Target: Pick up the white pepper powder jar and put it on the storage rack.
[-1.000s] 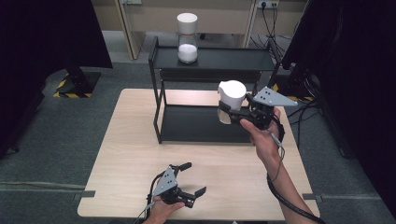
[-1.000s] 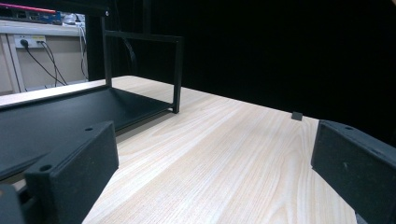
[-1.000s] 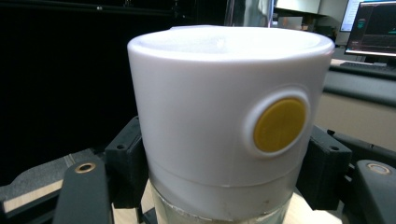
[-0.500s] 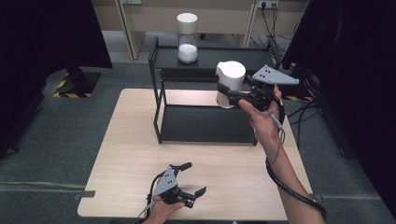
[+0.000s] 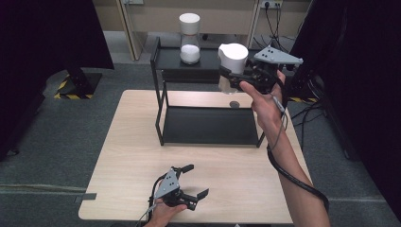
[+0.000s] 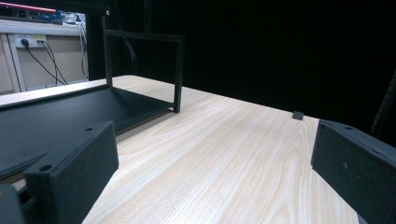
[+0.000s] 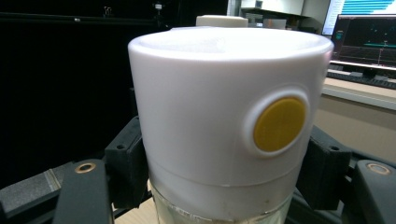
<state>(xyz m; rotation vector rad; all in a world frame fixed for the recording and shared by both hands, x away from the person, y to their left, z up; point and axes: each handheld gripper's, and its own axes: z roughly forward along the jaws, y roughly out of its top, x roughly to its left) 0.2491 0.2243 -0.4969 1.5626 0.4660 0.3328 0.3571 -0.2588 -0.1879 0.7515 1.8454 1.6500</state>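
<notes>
So the right gripper [image 5: 235,78] has a jar [image 5: 232,64] clamped between its 2 black jaws, up in the upper right of the high view, level with the top shelf of the black metal rack [image 5: 163,101]. The jar has a smooth, matte white plastic cap, round and a bit wider at the top, over a clear glass body. In the right gripper view the jar [image 7: 224,126] sits dead center, with a flat yellow disc [image 7: 279,124] set in a round recess on the cap's side. The blocky pads press on both sides right where the cap meets the glass.

A second container [image 5: 189,38], hourglass-shaped with a white cap and white stuff in the lower half, stands on the rack's top shelf, upper middle.

The left gripper [image 5: 191,182] rests low at the bottom center on the pale wood-grain table [image 5: 132,142], jaws spread wide with nothing between them.
</notes>
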